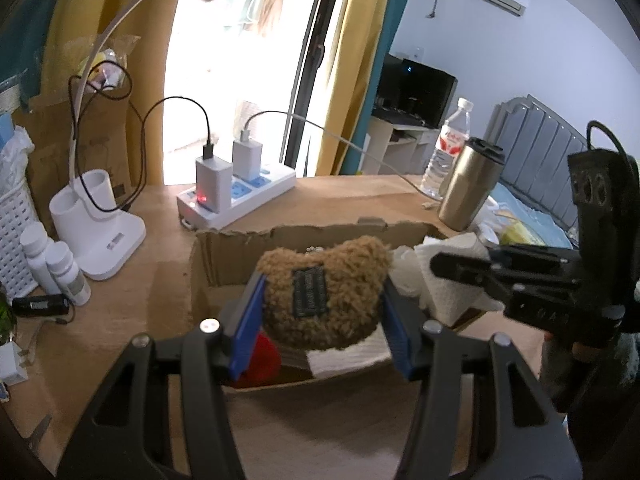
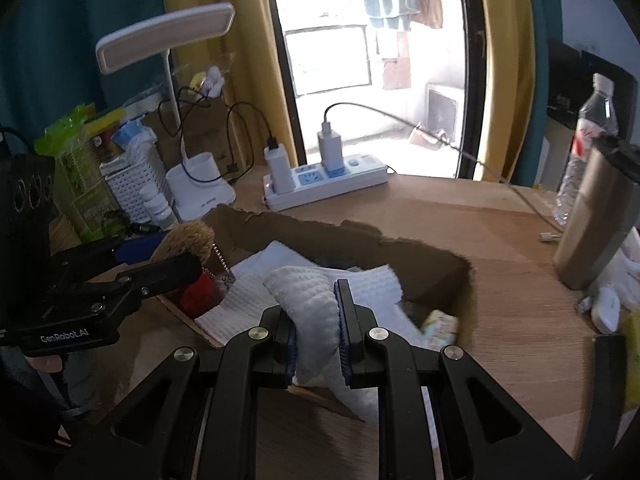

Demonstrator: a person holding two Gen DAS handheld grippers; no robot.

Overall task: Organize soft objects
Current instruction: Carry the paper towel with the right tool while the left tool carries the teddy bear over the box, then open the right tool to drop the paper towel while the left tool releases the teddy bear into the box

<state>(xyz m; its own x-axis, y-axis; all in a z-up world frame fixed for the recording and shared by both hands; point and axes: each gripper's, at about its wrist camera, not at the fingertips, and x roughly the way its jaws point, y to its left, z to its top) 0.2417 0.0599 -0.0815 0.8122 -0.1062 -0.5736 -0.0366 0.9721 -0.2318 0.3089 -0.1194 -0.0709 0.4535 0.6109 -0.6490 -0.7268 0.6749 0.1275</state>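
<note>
My left gripper (image 1: pixel 320 300) is shut on a brown fuzzy plush pouch (image 1: pixel 324 292) with a dark label, held over the open cardboard box (image 1: pixel 224 256). The pouch also shows in the right wrist view (image 2: pixel 188 240), with a ball chain hanging from it. My right gripper (image 2: pixel 316 320) is shut on a white quilted cloth (image 2: pixel 312 308), held above the same box (image 2: pixel 432 264). White cloths (image 2: pixel 256 280) and a red soft item (image 2: pixel 200 296) lie inside the box. The right gripper shows at the right of the left wrist view (image 1: pixel 440 266).
A white power strip (image 1: pixel 240 196) with chargers and cables sits behind the box. A white lamp base (image 1: pixel 96 228), small white bottles (image 1: pixel 60 268) and a white basket (image 1: pixel 16 240) stand at the left. A steel tumbler (image 1: pixel 468 184) and water bottle (image 1: pixel 448 148) stand at the right.
</note>
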